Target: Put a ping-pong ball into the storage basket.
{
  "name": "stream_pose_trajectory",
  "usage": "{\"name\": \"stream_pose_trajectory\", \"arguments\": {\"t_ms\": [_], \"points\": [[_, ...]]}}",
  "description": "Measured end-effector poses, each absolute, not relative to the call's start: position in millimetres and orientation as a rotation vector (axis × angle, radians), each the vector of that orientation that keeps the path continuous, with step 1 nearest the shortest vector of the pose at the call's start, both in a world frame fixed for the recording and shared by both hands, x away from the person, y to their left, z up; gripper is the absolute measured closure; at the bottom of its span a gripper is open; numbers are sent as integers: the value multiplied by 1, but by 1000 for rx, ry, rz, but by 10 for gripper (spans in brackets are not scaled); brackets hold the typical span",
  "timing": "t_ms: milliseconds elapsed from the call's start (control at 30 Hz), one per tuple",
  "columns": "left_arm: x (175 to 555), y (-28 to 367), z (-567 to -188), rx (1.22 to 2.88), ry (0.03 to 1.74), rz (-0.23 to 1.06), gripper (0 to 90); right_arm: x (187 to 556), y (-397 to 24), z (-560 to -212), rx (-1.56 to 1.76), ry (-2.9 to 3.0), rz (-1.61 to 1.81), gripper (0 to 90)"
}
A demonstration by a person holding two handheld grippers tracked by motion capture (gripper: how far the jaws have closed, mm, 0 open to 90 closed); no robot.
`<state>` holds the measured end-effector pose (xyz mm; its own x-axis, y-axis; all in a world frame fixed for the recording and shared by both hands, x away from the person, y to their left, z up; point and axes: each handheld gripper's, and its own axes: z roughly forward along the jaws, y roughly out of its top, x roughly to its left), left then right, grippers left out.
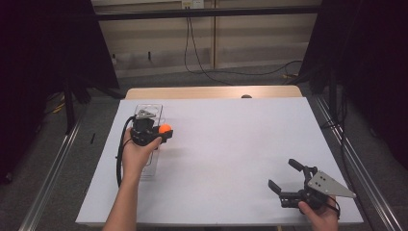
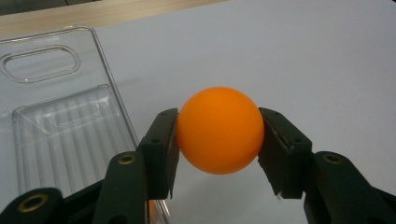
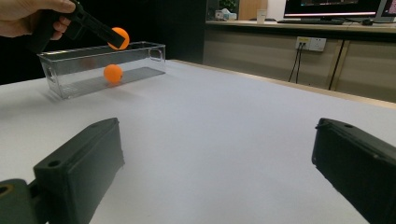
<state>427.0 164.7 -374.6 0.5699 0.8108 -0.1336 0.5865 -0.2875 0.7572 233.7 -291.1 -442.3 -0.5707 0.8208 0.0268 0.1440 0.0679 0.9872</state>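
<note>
The orange ball (image 2: 220, 130) sits pinched between the two black jaws of the left gripper (image 1: 163, 133), held in the air just beside the long wall of the clear plastic bin (image 3: 140, 49); from the right gripper view it hangs at about rim height, at the near edge of the bin; a second orange ball (image 3: 113, 73) already lies on the bin's floor. The held ball looks like a table-tennis ball, so I judge it very light, hollow, smooth and apt to squirt out or dent under a hard squeeze; the sound hold is the one shown, pads on opposite sides across its widest part, with gentle pressure. The left hand (image 1: 136, 155) wraps the gripper's body from behind, forearm coming up from the table's near edge, the jaws pointing roughly level and toward the middle of the table (image 1: 231, 144). The right gripper (image 1: 285, 180) rests low near the right front corner, well apart from the bin; its jaws stand spread wide with nothing between them, aimed across the white surface toward the bin.
</note>
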Motion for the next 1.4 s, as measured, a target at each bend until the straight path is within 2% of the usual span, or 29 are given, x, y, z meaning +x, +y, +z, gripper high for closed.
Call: {"name": "stream_pose_trajectory", "arguments": {"t_ms": [1400], "points": [[427, 181, -373, 2000, 1171, 392, 505, 233, -291, -441, 962, 1776, 1554, 14]]}}
